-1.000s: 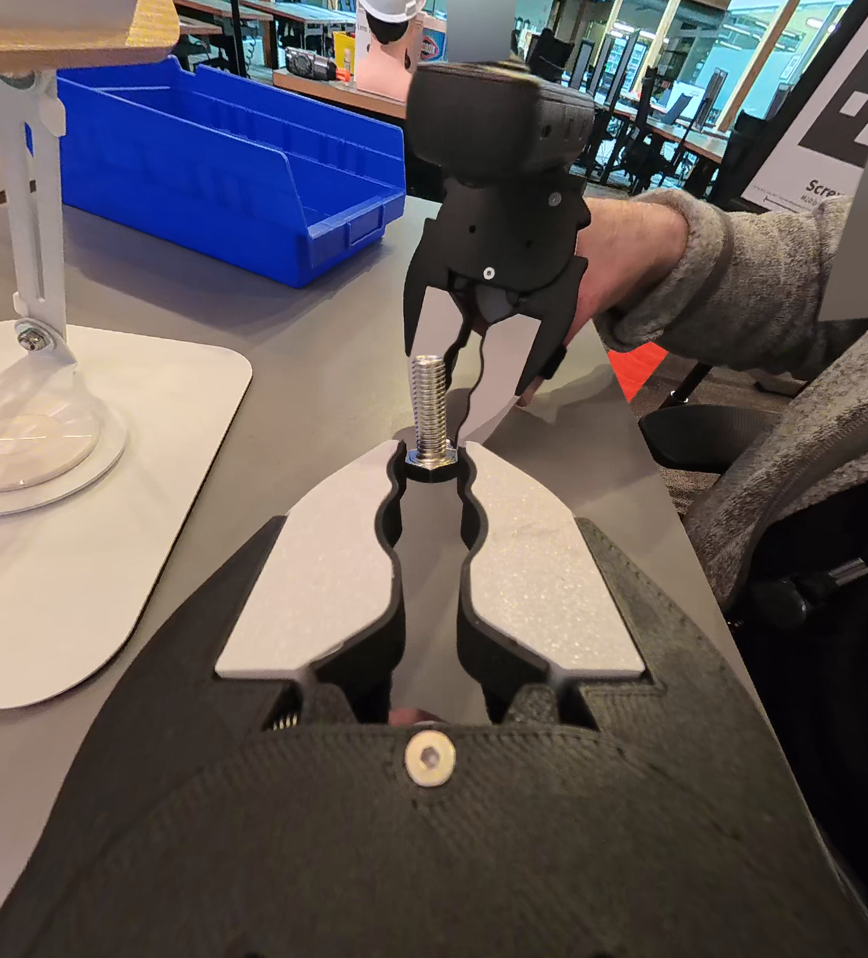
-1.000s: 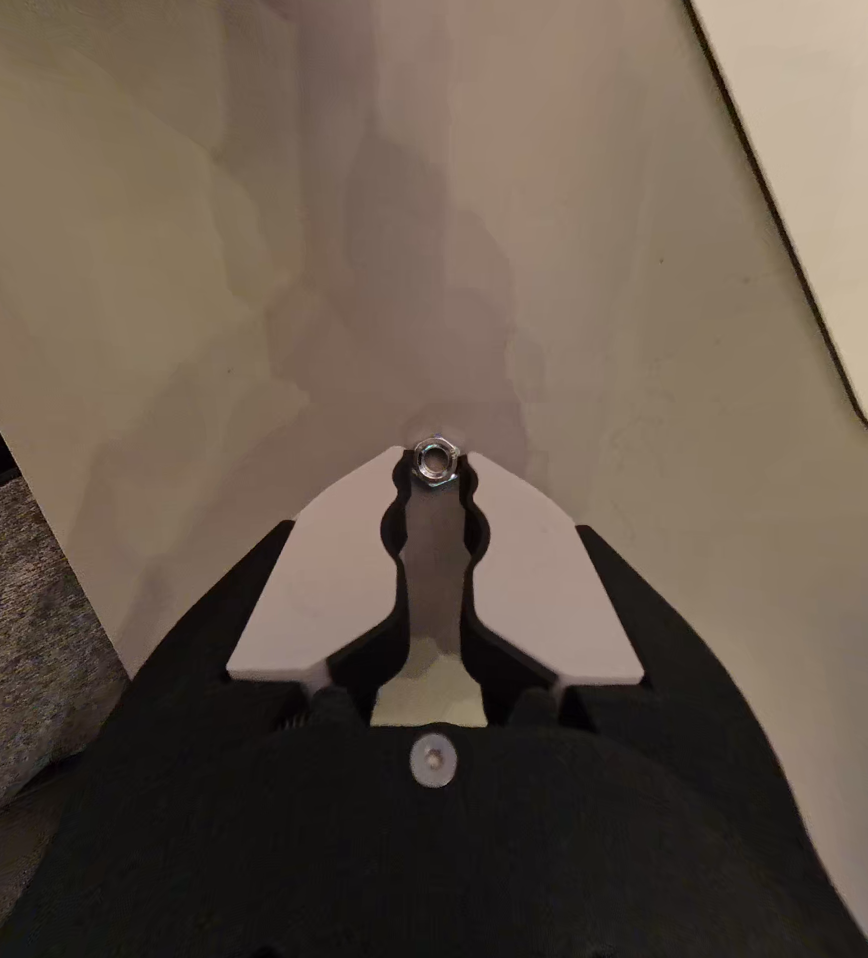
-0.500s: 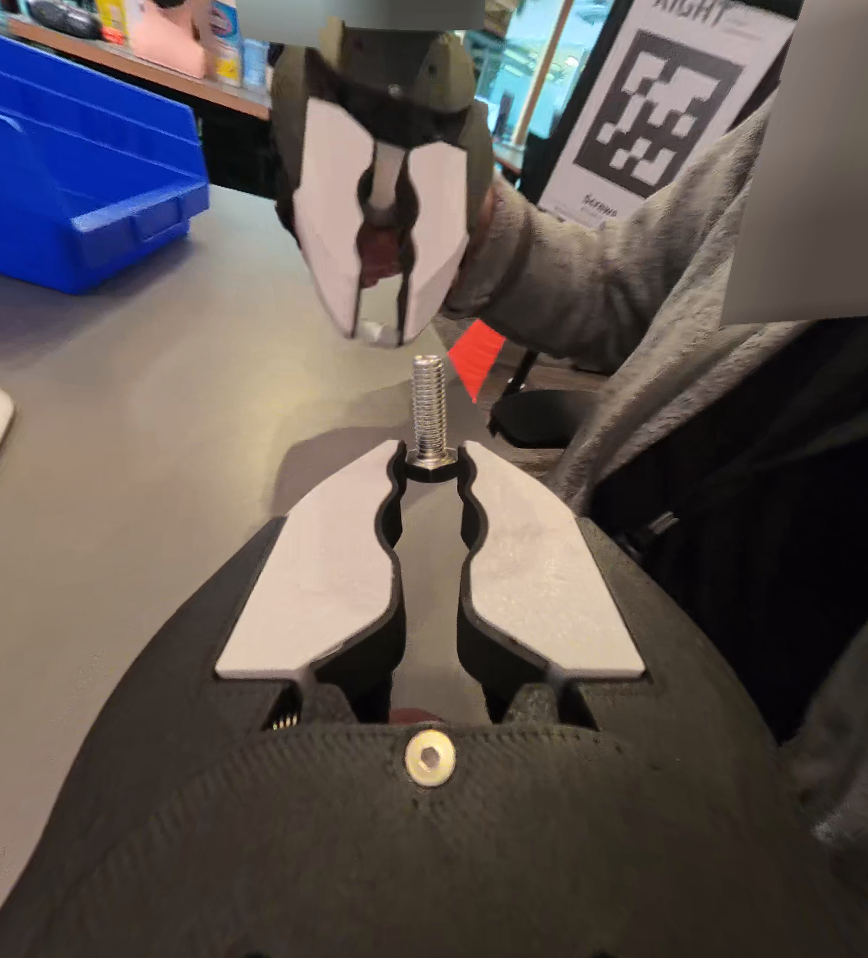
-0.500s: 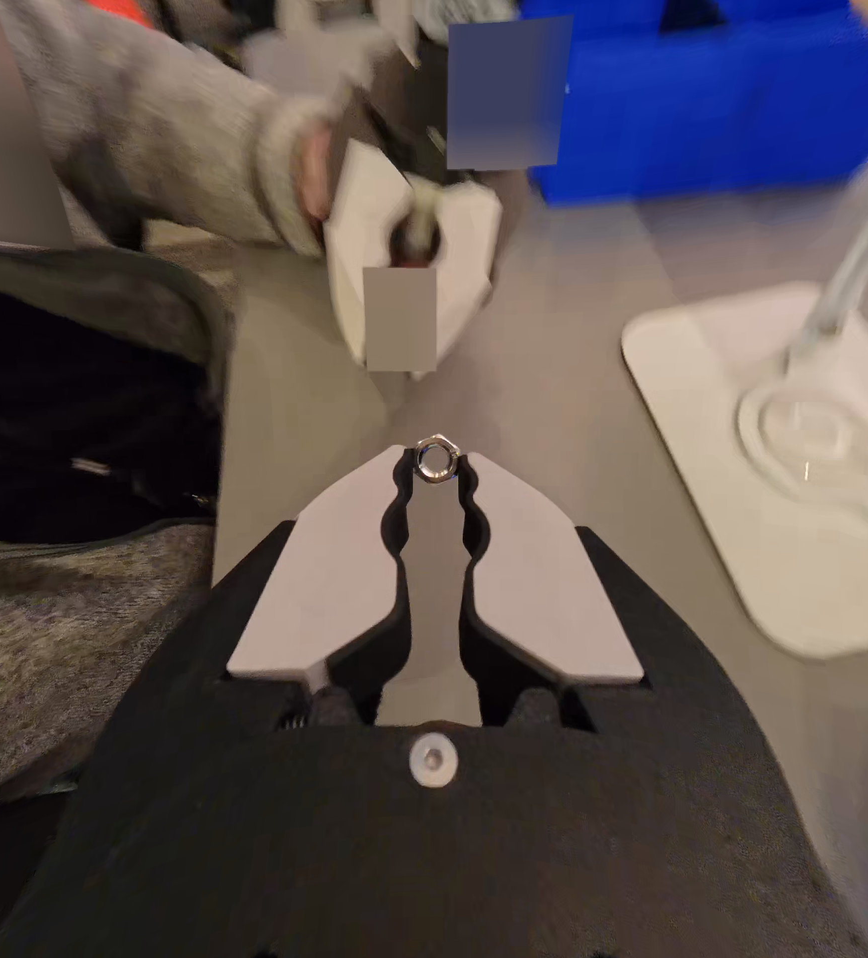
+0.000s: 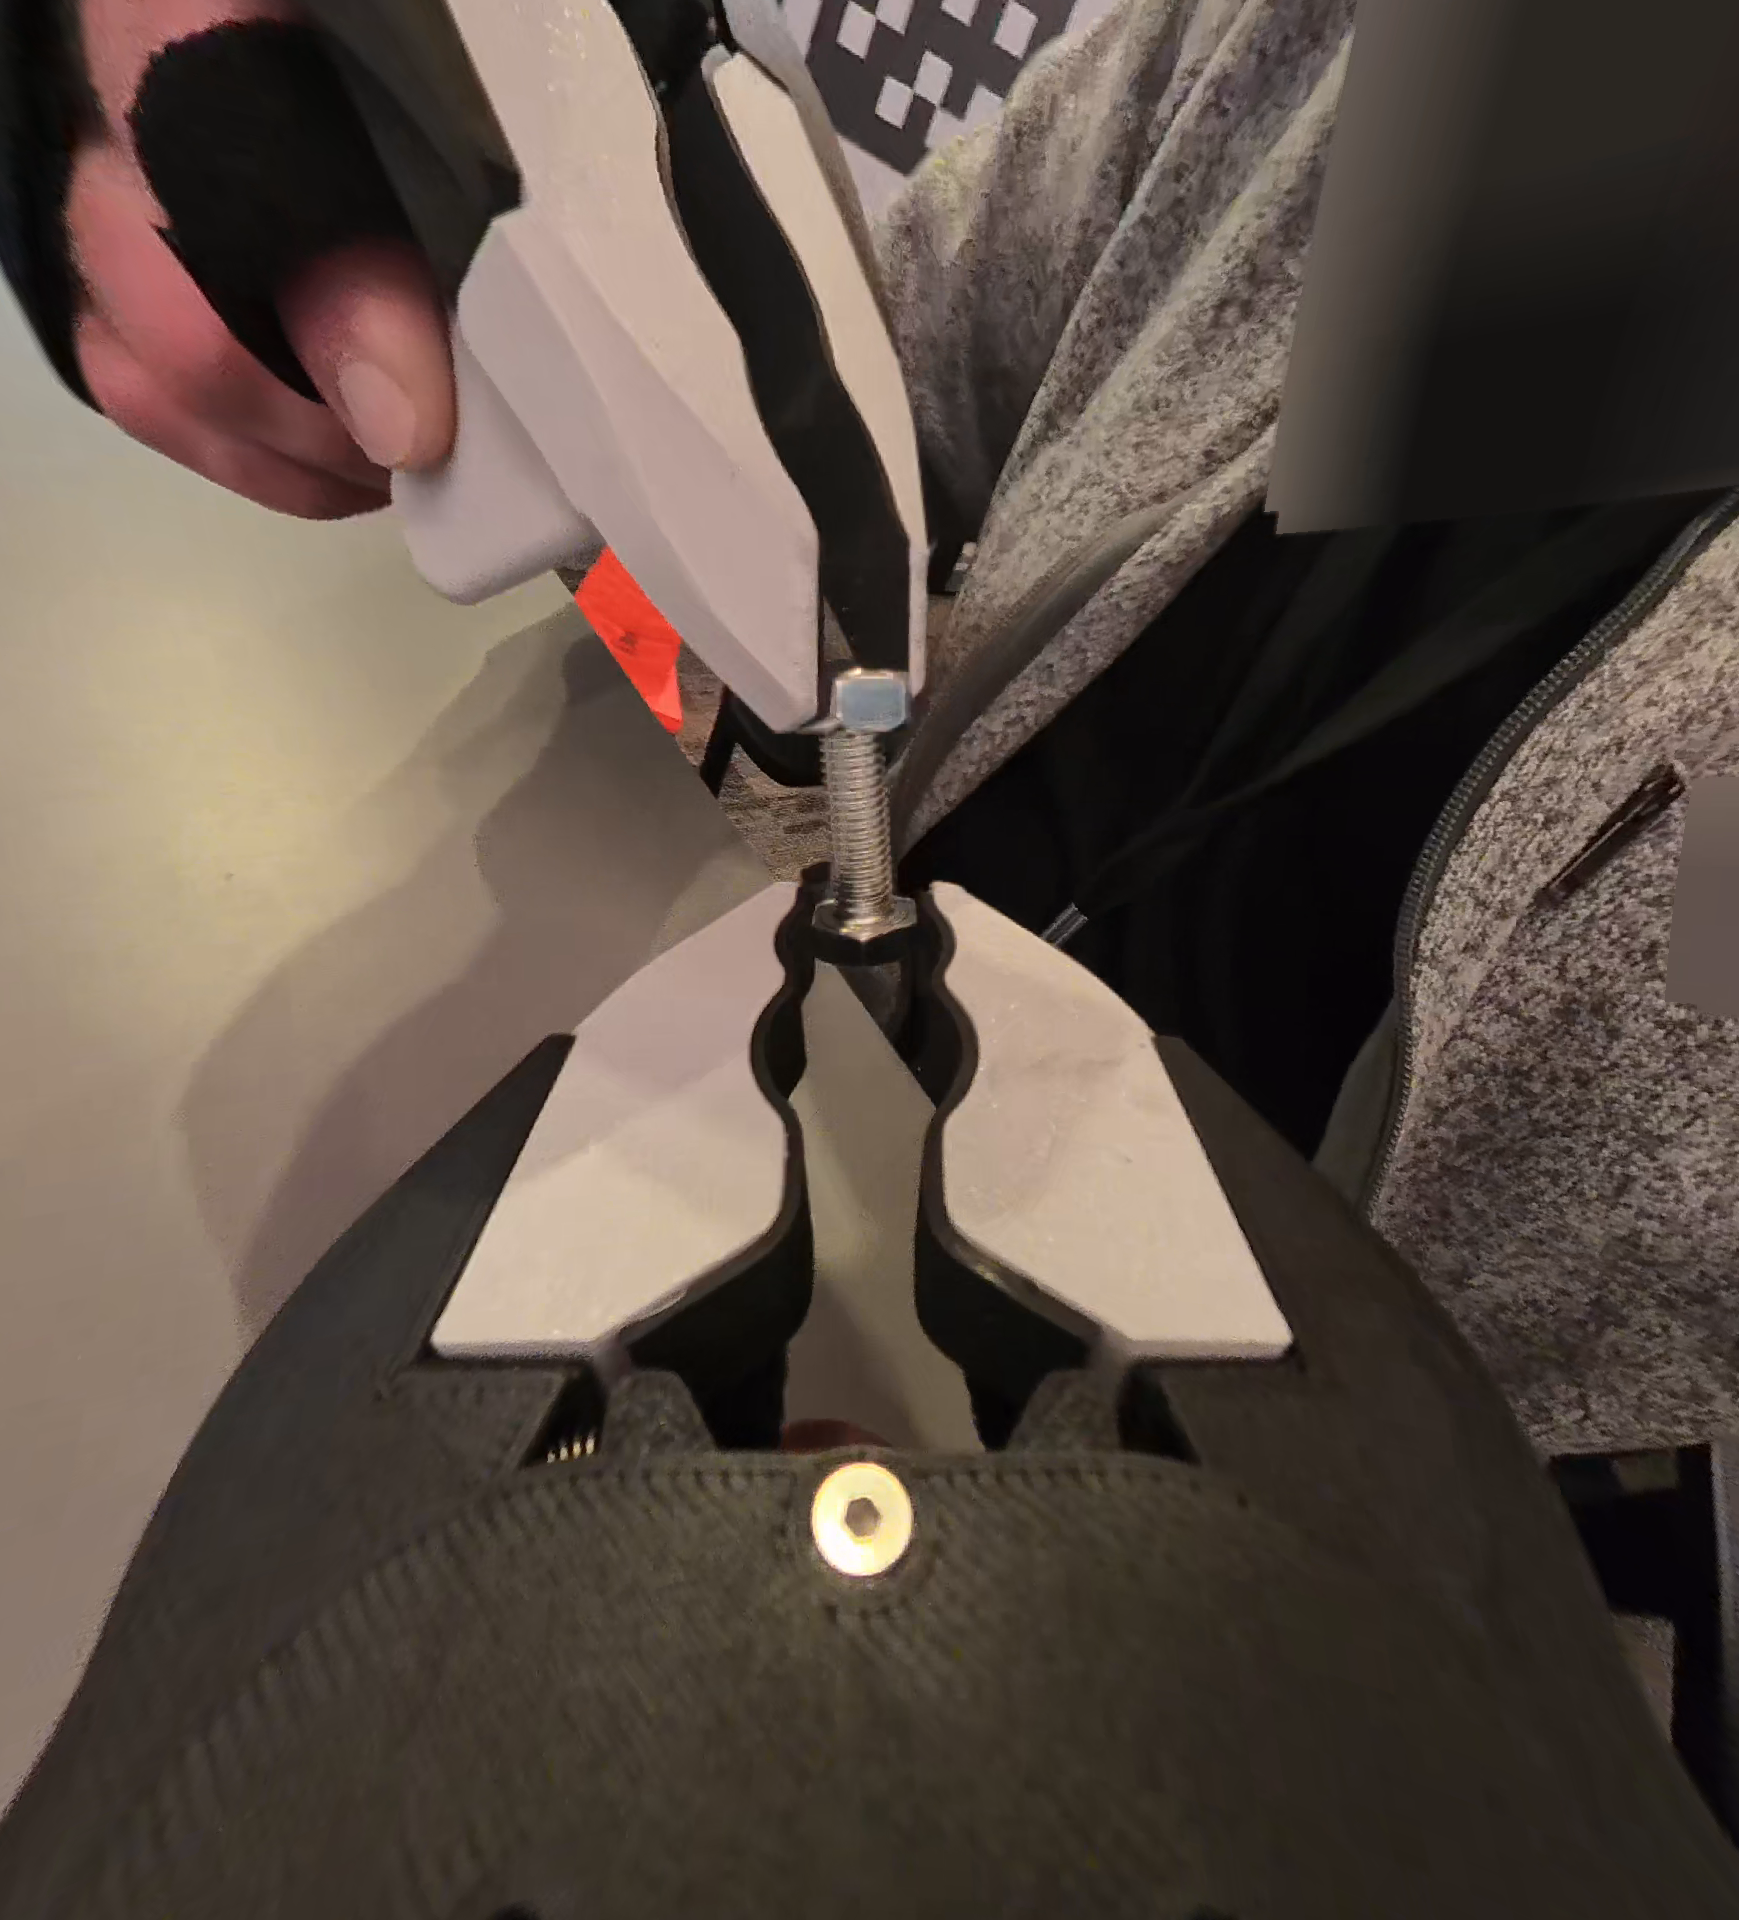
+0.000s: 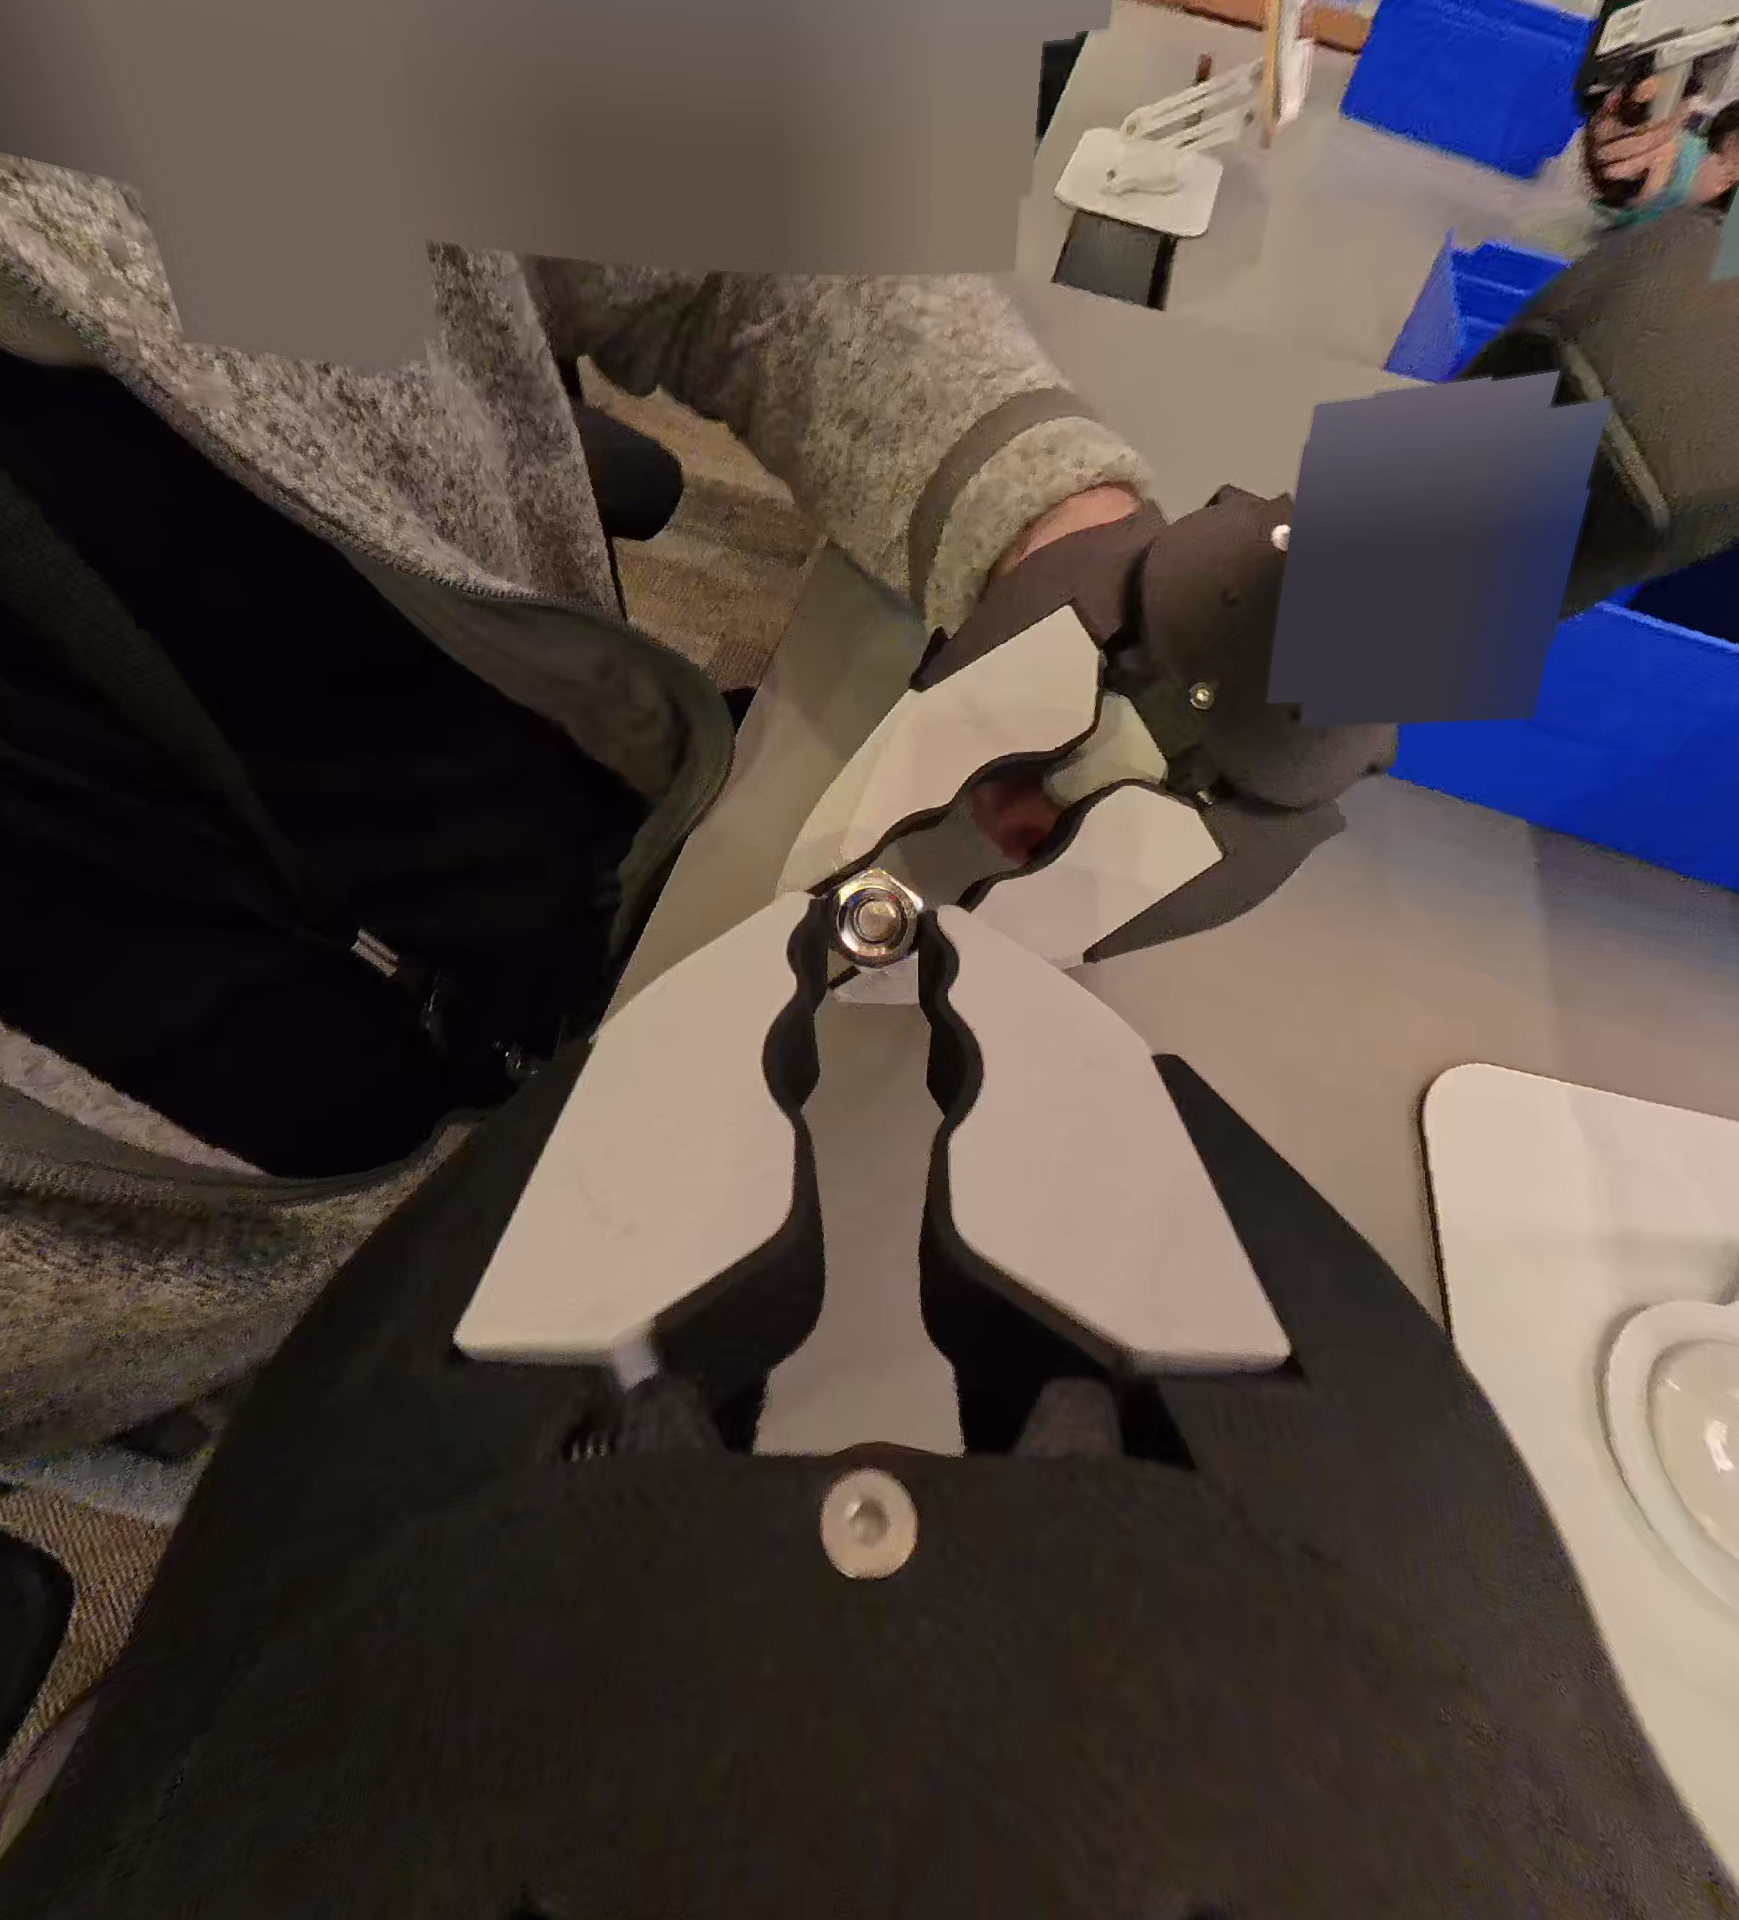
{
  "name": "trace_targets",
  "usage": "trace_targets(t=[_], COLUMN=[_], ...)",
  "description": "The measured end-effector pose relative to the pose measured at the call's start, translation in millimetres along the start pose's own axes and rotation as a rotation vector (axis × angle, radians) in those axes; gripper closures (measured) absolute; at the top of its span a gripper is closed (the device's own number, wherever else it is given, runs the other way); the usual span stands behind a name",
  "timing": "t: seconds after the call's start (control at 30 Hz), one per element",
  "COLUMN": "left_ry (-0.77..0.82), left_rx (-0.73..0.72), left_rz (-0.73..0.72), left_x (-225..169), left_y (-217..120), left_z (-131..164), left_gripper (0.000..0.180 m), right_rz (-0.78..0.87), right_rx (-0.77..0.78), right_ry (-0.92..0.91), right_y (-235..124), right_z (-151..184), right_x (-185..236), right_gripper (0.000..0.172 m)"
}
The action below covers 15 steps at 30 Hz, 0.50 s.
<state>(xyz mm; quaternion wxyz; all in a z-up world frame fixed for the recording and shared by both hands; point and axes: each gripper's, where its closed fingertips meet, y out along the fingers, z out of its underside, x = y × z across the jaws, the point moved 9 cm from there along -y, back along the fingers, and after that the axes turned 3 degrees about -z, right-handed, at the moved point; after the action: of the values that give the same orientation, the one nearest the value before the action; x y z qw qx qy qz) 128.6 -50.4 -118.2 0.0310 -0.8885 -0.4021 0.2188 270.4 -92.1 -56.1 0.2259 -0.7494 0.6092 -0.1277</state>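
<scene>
With the bolt (image 5: 857, 821) clamped by its hex head in my left tool (image 5: 860, 930), threaded shank standing straight out ahead of the fingertips, I keep that grip fixed. My right tool (image 6: 873, 925) is closed on the nut (image 5: 873, 701), which sits at the far tip of the bolt; seen from the right, the bolt's end shows centred in the nut's bore. To do this well, I judge, nut and bolt must share one axis before any turning, or the thread may cross. Beyond the bolt lies the desk (image 5: 169, 831); my grey sleeve (image 6: 844, 395) is behind it.
</scene>
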Motion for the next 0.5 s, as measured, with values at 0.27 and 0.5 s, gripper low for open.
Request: trace_targets(t=[0.27,0.5], left_ry=[-0.032,-0.017], left_rx=[0.029,0.056], left_rz=[0.163,0.193], left_x=[-2,0], left_y=[8,16], left_z=[5,5], left_gripper=[0.163,0.163], right_rz=[-0.117,-0.176], right_rx=[0.089,0.116], right_ry=[-0.188,-0.231], right_y=[8,11], right_z=[-9,-11], right_x=[5,2], right_gripper=[0.155,0.154])
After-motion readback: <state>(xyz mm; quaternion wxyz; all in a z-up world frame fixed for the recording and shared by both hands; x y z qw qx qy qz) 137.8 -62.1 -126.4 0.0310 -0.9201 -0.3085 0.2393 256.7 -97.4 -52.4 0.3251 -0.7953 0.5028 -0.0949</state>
